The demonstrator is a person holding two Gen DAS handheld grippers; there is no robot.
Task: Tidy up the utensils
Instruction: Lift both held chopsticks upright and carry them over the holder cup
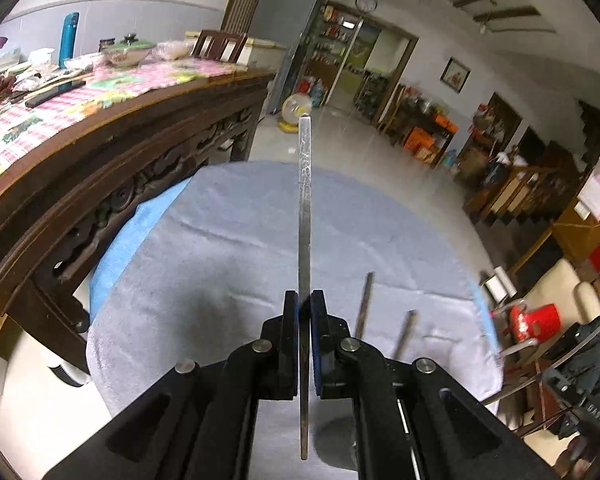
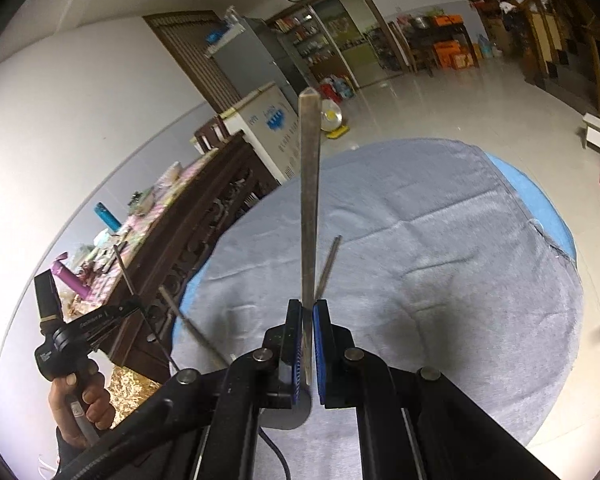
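My left gripper (image 1: 304, 298) is shut on a long flat metal utensil (image 1: 305, 200), which sticks straight out ahead above the grey towel (image 1: 220, 248) on the round table. Two more metal handles (image 1: 364, 306) (image 1: 404, 334) lie on the towel just right of the fingers. My right gripper (image 2: 307, 306) is shut on another flat metal utensil (image 2: 310, 200), whose rounded end shows behind the pads. One thin utensil (image 2: 328, 264) lies on the towel beyond the right gripper.
A carved dark wooden sideboard (image 1: 112, 168) with a pink checked cloth, bottles and bowls stands left of the table. A person's hand (image 2: 84, 396) grips the other tool's handle at lower left. A red stool (image 1: 534, 320) and chairs stand to the right, with tiled floor beyond.
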